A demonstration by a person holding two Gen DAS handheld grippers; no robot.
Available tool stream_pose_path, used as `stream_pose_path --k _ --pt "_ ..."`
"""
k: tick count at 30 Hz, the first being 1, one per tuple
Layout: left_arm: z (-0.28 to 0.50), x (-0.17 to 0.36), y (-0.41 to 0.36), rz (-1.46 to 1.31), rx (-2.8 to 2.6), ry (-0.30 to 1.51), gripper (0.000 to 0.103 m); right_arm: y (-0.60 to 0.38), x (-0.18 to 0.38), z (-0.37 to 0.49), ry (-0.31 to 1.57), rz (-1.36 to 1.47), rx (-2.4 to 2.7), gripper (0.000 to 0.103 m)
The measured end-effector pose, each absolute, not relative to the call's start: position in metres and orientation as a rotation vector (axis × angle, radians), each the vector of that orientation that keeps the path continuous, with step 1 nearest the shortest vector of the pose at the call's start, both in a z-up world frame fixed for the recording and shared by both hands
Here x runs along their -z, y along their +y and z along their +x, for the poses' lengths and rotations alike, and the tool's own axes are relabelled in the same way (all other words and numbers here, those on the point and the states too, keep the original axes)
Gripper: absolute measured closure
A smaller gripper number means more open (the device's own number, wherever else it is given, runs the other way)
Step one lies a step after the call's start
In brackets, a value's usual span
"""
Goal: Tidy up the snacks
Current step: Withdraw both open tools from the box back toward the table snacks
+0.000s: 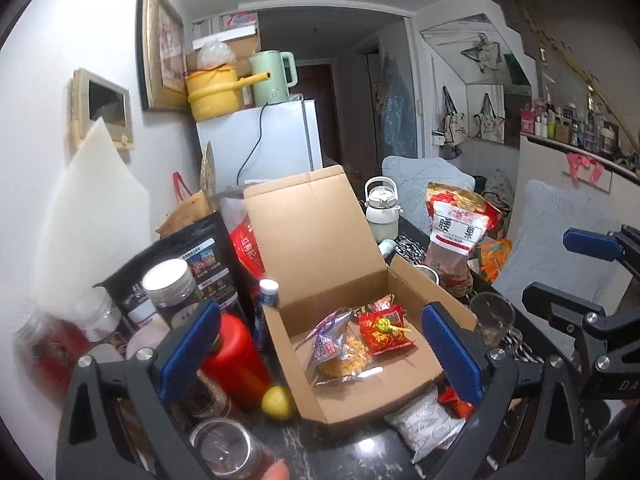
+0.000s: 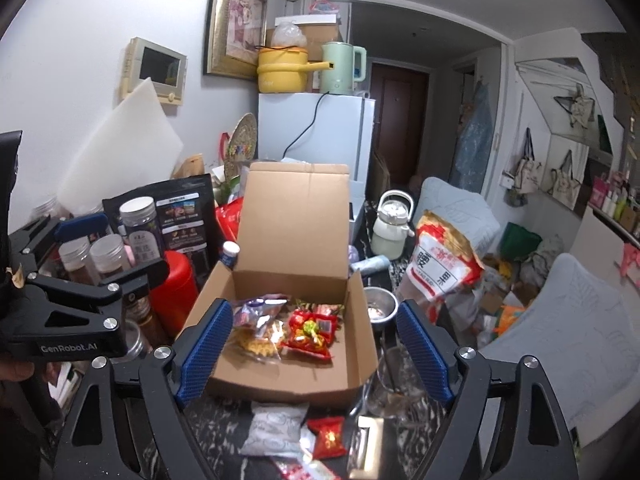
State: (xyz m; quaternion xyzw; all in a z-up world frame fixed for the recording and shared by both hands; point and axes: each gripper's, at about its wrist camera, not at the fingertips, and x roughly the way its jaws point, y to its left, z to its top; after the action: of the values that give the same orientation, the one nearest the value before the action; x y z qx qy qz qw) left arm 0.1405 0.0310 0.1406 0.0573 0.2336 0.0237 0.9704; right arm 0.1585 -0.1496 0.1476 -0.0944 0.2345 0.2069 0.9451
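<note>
The cardboard box [image 2: 288, 344] stands open on the dark marbled surface [image 2: 224, 412] with its lid upright at the far side, and inside lie a clear packet of yellow crisps [image 2: 256, 332] on the left and a red snack packet [image 2: 312, 332] touching it on the right. What is left to gather lies outside, just in front of the box's near wall: a white patterned packet [image 2: 276, 428] and, beside it to the right, a small red packet [image 2: 329, 436], both flat on the surface. In the right wrist view these two sit low in the picture, beneath and between the fingers, so they lie nearer than the box and below the right tool [image 2: 312, 356], which looks over them into the box. The white packet's long axis runs roughly across the view, parallel to the box's front wall; the small red one is slightly tilted. From the left wrist view the same white packet [image 1: 424, 424] shows at the box's near right corner, under the right finger of the left tool [image 1: 320, 356], so the right hand seems the better placed for it, though both are close. Both tools stand wide apart with nothing between their pads, and both tilt gently downward toward the box. The next pick probably calls for the right tool to drop and draw back toward the near edge.
</note>
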Motion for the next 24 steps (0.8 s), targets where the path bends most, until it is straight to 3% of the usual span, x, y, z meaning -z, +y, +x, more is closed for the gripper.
stream_pose_path --k 24 --pt "0.061 -0.078 0.002 0.085 0.063 0.558 0.001 -0.179 -0.085 0.059 0.5 -0.172 -0.393 0.017"
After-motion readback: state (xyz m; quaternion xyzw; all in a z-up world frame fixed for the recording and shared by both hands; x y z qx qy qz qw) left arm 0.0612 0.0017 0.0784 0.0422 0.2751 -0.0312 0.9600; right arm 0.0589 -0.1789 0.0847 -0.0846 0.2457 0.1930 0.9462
